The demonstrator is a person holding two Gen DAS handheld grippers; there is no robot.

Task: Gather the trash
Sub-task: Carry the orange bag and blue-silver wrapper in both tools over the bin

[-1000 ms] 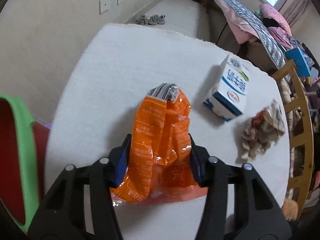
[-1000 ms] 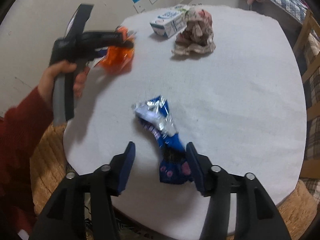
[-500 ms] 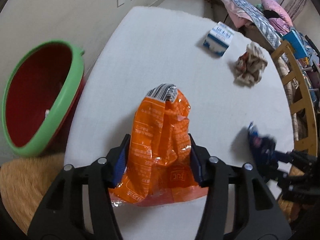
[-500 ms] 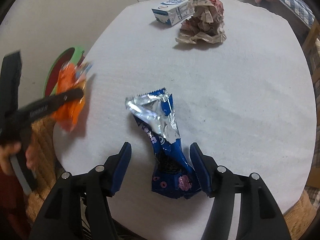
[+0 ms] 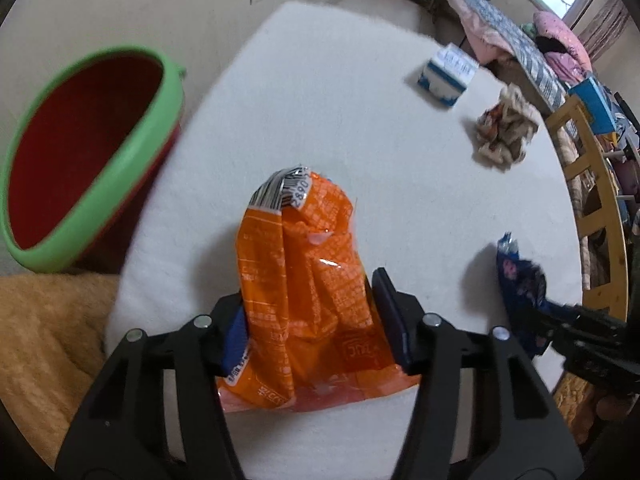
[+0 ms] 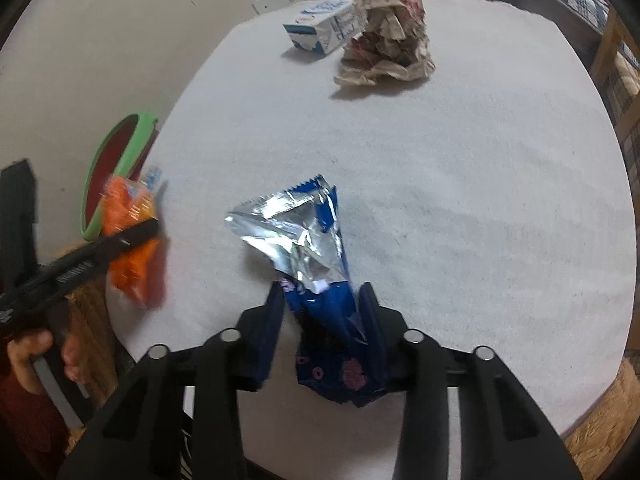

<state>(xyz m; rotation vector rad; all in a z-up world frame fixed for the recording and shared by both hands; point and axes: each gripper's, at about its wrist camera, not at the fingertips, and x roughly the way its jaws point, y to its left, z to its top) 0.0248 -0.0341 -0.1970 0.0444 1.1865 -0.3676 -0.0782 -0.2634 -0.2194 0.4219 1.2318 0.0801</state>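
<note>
My left gripper is shut on an orange snack wrapper and holds it above the white round table, near the table's left edge. A red bin with a green rim stands just beyond that edge. In the right wrist view the left gripper and the orange wrapper hang beside the bin. My right gripper is closing its jaws on a blue and silver wrapper, and both pads touch its lower part. The blue wrapper also shows in the left wrist view.
A blue and white milk carton and a crumpled paper wad lie at the table's far side. A wooden chair stands at the right edge. A tan woven seat is below the bin. A hand in a red sleeve holds the left gripper.
The left gripper carried the orange wrapper to the table's left edge, and the bin came into view. The right gripper's jaws narrowed from wide apart onto the blue wrapper.
</note>
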